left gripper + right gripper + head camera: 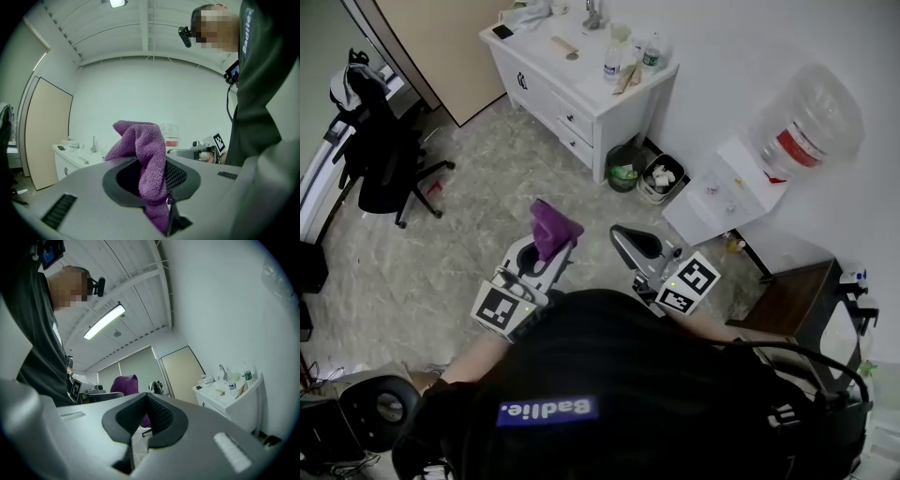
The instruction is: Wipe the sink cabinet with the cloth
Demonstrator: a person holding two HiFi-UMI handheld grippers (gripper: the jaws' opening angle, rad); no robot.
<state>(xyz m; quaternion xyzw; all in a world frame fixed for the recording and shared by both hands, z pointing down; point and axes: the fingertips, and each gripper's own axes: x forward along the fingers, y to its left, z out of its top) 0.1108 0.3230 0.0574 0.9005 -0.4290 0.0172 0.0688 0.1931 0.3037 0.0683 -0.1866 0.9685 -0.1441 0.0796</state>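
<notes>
Burying half the cloth (143,145): left gripper (149,187)

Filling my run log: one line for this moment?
left tongs: shut on purple cloth | right tongs: shut, empty | sink cabinet: ahead, not reached

Cloth (143,150) end hidden inside left tool (151,179); sink cabinet (547,94) clutter indistinct.

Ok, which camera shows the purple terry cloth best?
The left gripper view: the purple terry cloth fills the centre, clamped in the left gripper. The head view shows it small; the right gripper view, only a distant patch.
</notes>
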